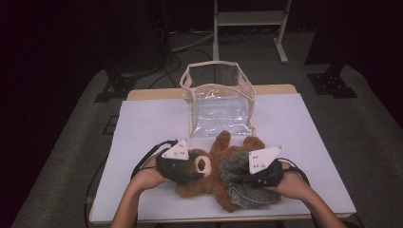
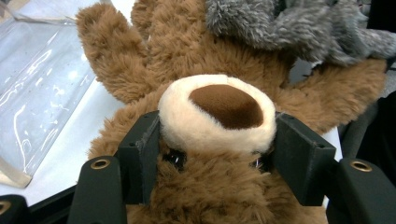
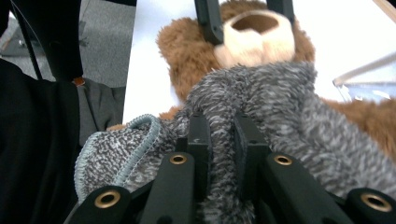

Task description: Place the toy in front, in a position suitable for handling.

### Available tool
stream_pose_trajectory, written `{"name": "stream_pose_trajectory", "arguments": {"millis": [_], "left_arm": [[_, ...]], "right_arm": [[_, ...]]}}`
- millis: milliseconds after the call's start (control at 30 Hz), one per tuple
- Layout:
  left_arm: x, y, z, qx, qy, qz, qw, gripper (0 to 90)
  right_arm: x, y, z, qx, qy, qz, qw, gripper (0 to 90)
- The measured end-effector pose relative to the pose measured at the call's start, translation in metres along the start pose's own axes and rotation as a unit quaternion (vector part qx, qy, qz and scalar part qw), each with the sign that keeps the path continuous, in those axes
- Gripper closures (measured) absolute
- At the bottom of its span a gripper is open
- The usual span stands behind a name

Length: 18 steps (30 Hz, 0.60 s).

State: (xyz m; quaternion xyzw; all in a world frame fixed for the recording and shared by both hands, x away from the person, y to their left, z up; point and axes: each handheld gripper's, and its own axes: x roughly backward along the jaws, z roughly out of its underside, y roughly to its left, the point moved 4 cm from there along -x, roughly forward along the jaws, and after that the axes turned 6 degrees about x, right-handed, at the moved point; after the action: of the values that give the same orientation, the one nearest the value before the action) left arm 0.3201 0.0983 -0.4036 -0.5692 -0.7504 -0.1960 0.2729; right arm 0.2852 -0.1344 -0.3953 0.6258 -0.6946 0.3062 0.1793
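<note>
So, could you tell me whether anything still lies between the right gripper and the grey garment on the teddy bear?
Nothing visible does. The right gripper already pinches a fold of the grey garment, while the left gripper clamps the teddy bear at its head.

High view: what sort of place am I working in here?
Probably a lab or recording studio, not a home: a table under a white sheet, dark surroundings, cables across the carpet and a metal stand behind.
</note>
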Motion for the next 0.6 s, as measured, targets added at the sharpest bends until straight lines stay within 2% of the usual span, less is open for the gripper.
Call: {"name": "stream_pose_trajectory", "arguments": {"millis": [133, 233, 300, 467, 533, 600], "left_arm": [[0.0, 0.0, 0.001, 0.004, -0.001, 0.001, 1.0, 36.2], [0.001, 0.0, 0.002, 0.002, -0.002, 0.004, 1.0, 36.2], [0.001, 0.0, 0.002, 0.003, -0.003, 0.004, 1.0, 36.3], [0.001, 0.001, 0.002, 0.003, -0.002, 0.003, 1.0, 36.2], [0.0, 0.001, 0.001, 0.005, -0.002, 0.002, 1.0, 36.2], [0.0, 0.001, 0.001, 0.006, -0.001, 0.0, 1.0, 36.1]], "right_arm": [[-0.016, 0.003, -0.012, 0.023, 0.008, -0.011, 0.9996, 78.5], [-0.026, 0.006, -0.01, 0.028, 0.02, -0.02, 0.9992, 78.4], [-0.022, 0.005, -0.006, 0.02, 0.013, -0.023, 0.9994, 78.5], [-0.002, 0.005, 0.007, -0.004, 0.005, -0.014, 0.9999, 78.5], [0.003, 0.005, 0.007, -0.007, 0.002, -0.01, 0.9999, 78.5], [0.003, 0.005, 0.001, 0.0, -0.001, -0.012, 0.9999, 78.5]]}}
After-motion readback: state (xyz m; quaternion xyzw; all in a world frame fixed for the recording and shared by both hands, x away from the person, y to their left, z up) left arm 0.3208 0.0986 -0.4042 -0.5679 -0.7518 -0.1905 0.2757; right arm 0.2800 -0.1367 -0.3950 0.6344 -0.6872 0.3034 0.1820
